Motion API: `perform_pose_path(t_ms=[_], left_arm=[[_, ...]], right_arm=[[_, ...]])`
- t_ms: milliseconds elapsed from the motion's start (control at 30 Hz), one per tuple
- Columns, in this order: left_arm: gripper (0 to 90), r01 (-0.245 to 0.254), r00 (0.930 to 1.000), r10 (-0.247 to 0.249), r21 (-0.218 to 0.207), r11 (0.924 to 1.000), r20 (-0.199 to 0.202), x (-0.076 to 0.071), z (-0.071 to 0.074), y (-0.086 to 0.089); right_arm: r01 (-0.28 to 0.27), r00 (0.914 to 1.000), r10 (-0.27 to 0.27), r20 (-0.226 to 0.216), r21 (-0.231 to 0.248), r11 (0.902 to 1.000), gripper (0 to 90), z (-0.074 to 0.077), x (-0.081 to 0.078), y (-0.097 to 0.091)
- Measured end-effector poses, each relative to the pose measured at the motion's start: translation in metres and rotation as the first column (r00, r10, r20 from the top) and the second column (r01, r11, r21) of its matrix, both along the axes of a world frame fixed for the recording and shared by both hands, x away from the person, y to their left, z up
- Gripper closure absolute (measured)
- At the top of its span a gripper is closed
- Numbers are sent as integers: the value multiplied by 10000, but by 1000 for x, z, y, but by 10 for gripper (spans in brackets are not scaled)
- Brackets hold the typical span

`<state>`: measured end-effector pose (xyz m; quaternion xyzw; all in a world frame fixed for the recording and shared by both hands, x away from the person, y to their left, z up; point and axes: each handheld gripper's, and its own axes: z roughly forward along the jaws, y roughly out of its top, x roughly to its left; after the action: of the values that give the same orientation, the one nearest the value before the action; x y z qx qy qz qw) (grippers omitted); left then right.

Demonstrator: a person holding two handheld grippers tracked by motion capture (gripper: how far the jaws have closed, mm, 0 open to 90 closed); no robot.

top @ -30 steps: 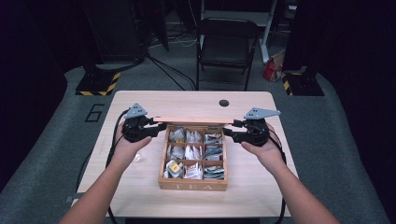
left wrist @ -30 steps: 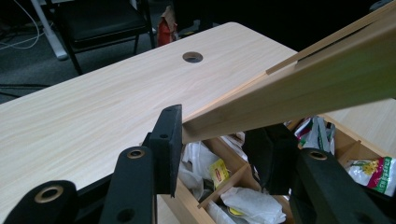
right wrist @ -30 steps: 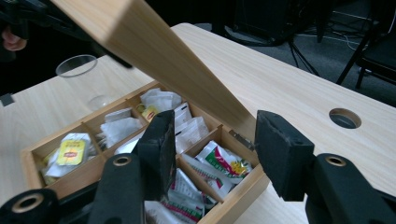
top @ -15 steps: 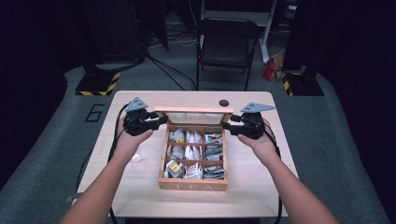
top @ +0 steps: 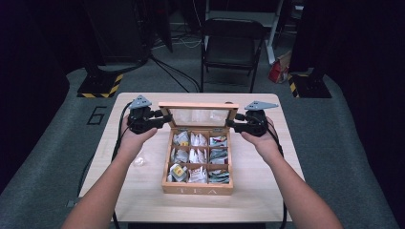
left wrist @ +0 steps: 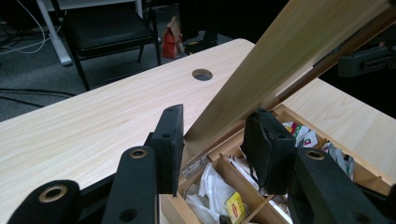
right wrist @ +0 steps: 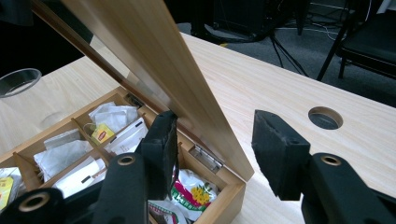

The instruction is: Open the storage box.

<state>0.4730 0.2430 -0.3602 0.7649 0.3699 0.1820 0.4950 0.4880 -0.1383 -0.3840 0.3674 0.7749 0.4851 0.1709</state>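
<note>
A wooden tea box (top: 198, 190) stands mid-table, its compartments holding several tea bags (top: 198, 157). Its glass-paned lid (top: 198, 117) is raised and still leans over the box. My left gripper (top: 167, 119) straddles the lid's left edge. In the left gripper view (left wrist: 212, 140) both pads touch the lid (left wrist: 289, 46), which sits wedged between them. My right gripper (top: 229, 125) straddles the right edge and its jaws have just been closing. In the right gripper view (right wrist: 215, 144) the near pad lies against the lid's (right wrist: 140, 42) inner face, while the far pad stands slightly off it.
A cable hole (right wrist: 325, 117) pierces the table behind the box. A small clear round dish (top: 138, 161) lies left of the box. Beyond the table's far edge stand a black folding chair (top: 231, 43) and a red bag (top: 277, 71) on the floor.
The lid's free edge has swung up and away from the person, showing more of its glass. Both hands moved back and outward with it.
</note>
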Motion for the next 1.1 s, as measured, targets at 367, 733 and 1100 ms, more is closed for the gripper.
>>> perform_pose_path(t_ms=[367,733,1100], left_arm=[[577,-95,9998,96,65,9999,-164,9,-3,-3],[567,-302,9985,311,212,9993,-441,22,-18,-7],[590,-382,9976,402,371,9986,-561,31,-26,-8]], right_arm=[[-135,9996,143,-249,309,9994,570,1,8,2],[45,9994,-23,-346,643,9979,574,0,13,2],[230,9992,-212,-341,531,9983,570,-1,20,6]])
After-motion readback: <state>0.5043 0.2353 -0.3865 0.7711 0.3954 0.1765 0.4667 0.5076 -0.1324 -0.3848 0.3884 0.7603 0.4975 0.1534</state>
